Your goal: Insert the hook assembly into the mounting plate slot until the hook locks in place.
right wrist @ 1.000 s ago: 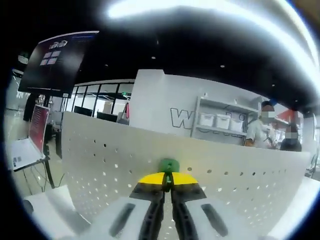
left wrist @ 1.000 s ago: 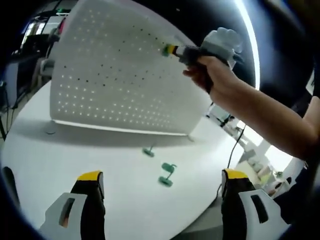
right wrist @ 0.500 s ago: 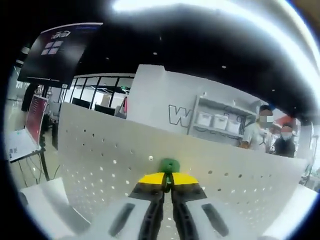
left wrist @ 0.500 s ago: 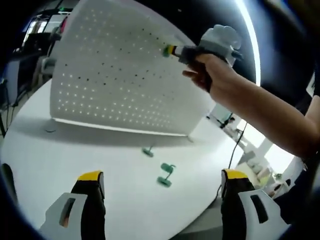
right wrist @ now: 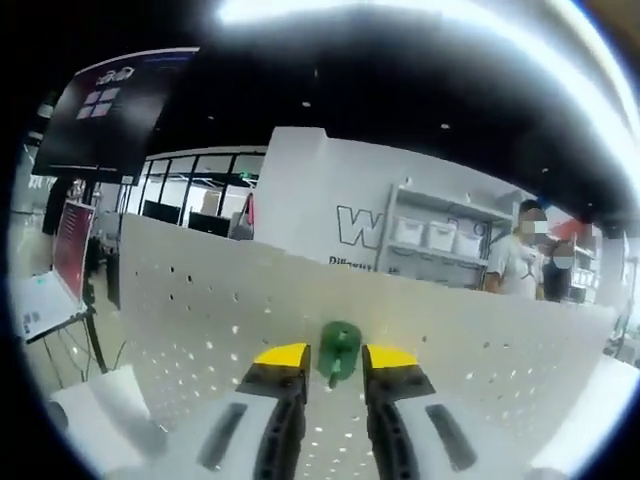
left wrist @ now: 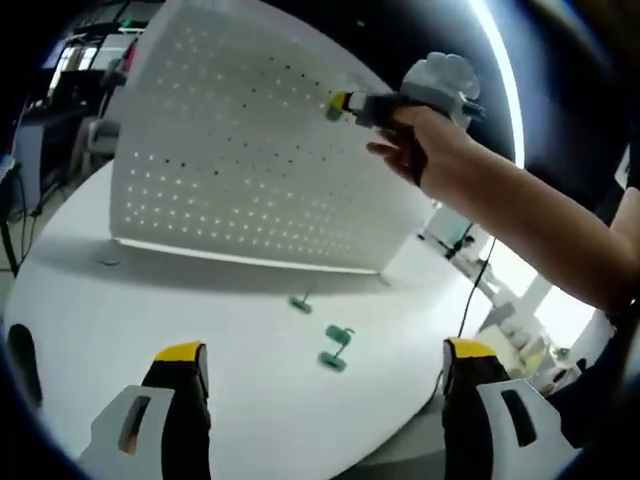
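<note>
In the right gripper view we see the right claw with its yellow-tipped jaws spread slightly apart. A green hook sits between the tips against the white pegboard. We cannot tell whether the jaws touch the hook, or whether its back is seated in a hole, since its rear is hidden behind its own rounded head. The pegboard is a matte white sheet pierced by a regular grid of small round holes. Its lower part is covered by the claw body.

In the left gripper view the left claw hangs with its jaws spread wide, nothing between them. Beyond it lies the round white desk, smooth and bare-looking, its near edge cut off by the claw. The pegboard stands upright toward the far side of the desk, and its top corner runs out of view. High against its right part we see the right claw held by a person's hand, the green hook a small blur at its tip. Two more green hooks lie on the desk in front of the board's right end: a small one nearer the board, and a larger one nearer the desk's near edge. Their exact shapes are too small to make out.
</note>
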